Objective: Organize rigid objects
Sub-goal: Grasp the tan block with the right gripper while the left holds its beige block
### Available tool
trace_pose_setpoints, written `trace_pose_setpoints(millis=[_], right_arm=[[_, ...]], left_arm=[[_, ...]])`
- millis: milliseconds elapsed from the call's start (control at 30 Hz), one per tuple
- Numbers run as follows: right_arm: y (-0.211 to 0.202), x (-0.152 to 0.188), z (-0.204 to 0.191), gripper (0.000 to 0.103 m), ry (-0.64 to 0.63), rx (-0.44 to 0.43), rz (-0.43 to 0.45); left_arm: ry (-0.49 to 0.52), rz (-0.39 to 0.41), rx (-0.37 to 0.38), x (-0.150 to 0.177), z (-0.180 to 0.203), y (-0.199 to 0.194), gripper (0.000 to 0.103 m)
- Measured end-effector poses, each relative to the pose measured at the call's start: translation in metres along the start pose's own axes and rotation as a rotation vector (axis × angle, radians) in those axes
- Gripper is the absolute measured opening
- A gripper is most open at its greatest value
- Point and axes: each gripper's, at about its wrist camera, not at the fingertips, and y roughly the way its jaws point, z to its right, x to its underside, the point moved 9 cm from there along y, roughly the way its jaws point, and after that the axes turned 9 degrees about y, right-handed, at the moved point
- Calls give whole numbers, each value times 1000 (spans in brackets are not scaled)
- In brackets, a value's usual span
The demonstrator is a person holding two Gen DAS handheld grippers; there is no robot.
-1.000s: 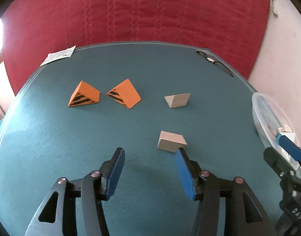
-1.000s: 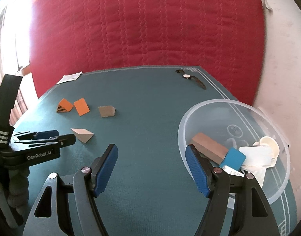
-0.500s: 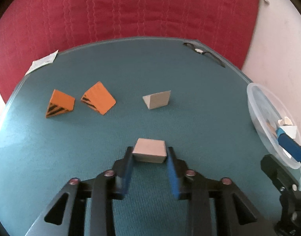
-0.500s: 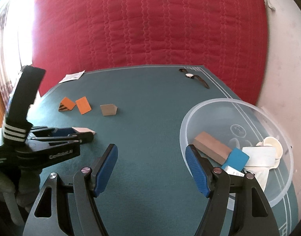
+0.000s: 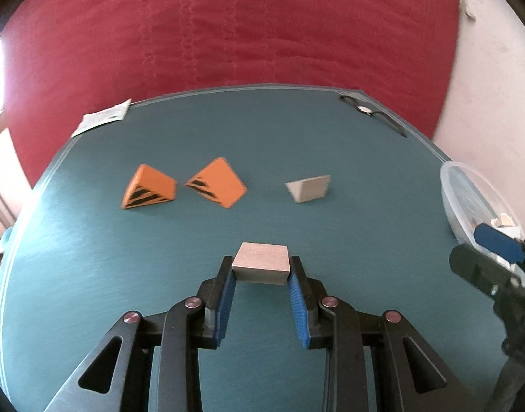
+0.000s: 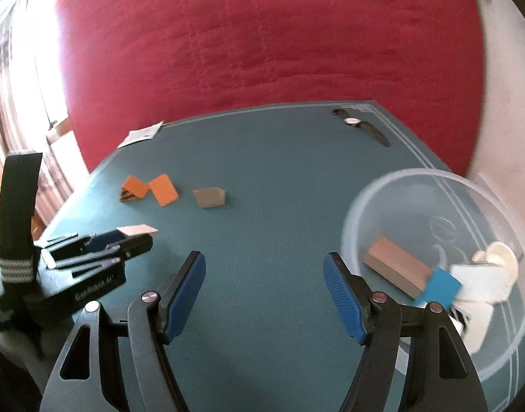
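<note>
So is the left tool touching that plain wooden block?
Touching. In the left wrist view, the left tool has both blue pads pressed flat against the sides of the plain wooden block, with no gap on either side.

A teal mat covers the table (image 5: 331, 158), pale lines running along its edges. Behind the far edge hangs a red quilted cloth (image 5: 228, 27). A wristwatch (image 6: 360, 125) with a dark strap lies near the far right corner, and a white printed slip of paper (image 5: 102, 120) sits at the far left corner.
</note>
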Motion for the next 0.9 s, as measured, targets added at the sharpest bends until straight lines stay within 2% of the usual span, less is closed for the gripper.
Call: trace_pose_setpoints(millis=[167, 400, 733, 900], right_arm=[[20, -10, -22, 72, -40, -35, -26], [67, -13, -48, 69, -64, -63, -109], [120, -22, -67, 57, -105, -34, -154], [134, -26, -70, 46, -101, -21, -159]], left_arm=[[-40, 0, -31, 4, -17, -2, 32], [-74, 5, -48, 9, -29, -5, 32], [-102, -15, -41, 13, -36, -1, 32], [-104, -25, -37, 17, -36, 2, 32]])
